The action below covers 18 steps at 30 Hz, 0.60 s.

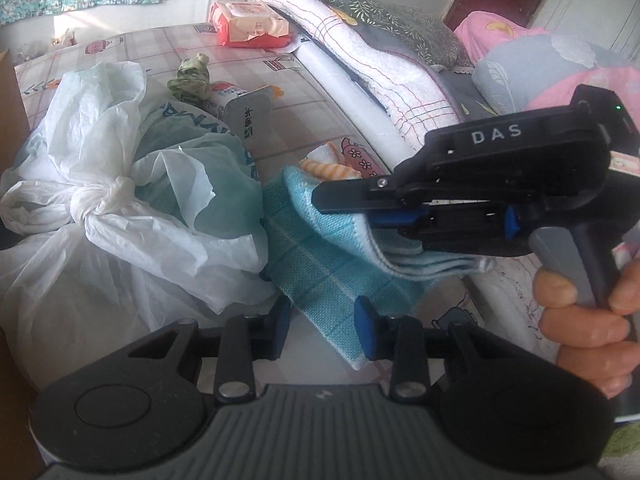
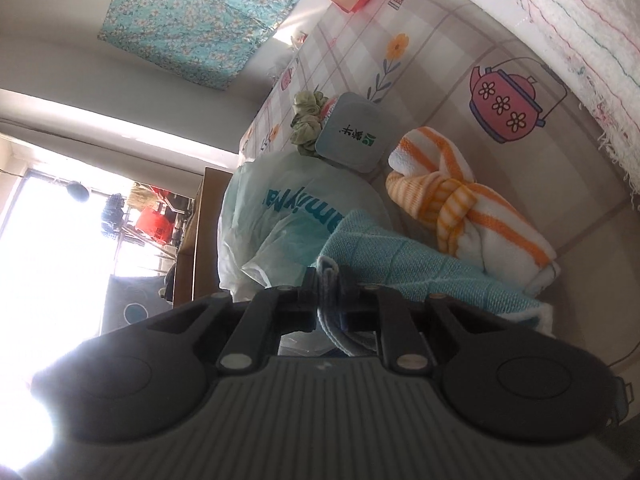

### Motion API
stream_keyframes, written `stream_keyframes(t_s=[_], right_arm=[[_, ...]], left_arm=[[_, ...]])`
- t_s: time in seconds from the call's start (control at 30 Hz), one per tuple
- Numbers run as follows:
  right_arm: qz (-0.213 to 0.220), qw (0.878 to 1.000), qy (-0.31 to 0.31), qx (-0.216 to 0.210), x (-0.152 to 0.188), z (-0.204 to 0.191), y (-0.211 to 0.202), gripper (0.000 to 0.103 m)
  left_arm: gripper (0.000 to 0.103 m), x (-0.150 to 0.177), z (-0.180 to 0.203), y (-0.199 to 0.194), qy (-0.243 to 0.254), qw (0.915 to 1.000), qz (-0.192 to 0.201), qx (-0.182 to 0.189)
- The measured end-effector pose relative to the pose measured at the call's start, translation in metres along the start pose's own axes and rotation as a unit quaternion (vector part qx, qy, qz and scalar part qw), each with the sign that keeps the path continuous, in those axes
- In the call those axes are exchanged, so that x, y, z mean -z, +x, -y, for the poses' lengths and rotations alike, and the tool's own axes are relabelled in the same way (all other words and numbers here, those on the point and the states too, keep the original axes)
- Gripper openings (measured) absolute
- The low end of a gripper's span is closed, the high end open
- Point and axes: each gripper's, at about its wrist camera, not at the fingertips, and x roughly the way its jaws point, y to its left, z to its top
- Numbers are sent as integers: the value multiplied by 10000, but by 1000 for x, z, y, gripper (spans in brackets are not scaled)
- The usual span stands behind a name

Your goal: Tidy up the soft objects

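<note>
My right gripper (image 1: 352,204) has its jaws closed tight on the folded edge of the blue cloth (image 1: 332,264). The cloth hangs from those jaws down onto the bed (image 1: 312,120). My left gripper (image 1: 326,326) has its jaws partly open, one on each side of the cloth's lower end, and I cannot tell if they press it. Just left of my left jaws sits a tied white bag (image 1: 120,200). Past my right jaws lies an orange striped towel (image 2: 472,200), knotted, touching the blue cloth.
</note>
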Motion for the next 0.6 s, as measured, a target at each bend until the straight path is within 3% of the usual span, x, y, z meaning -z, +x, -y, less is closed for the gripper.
stream_keyframes(t_s=[0.2, 0.37, 0.6], right_arm=[[-207, 9991, 338, -162, -4, 15, 15, 20], [-280, 9967, 549, -521, -6, 14, 15, 50], [-334, 9956, 597, -642, -6, 13, 12, 58]], left_arm=[[46, 1, 1, -18, 29, 9994, 232, 247], [57, -1, 6, -24, 28, 9985, 355, 423], [53, -8, 2, -5, -260, 9994, 145, 148]])
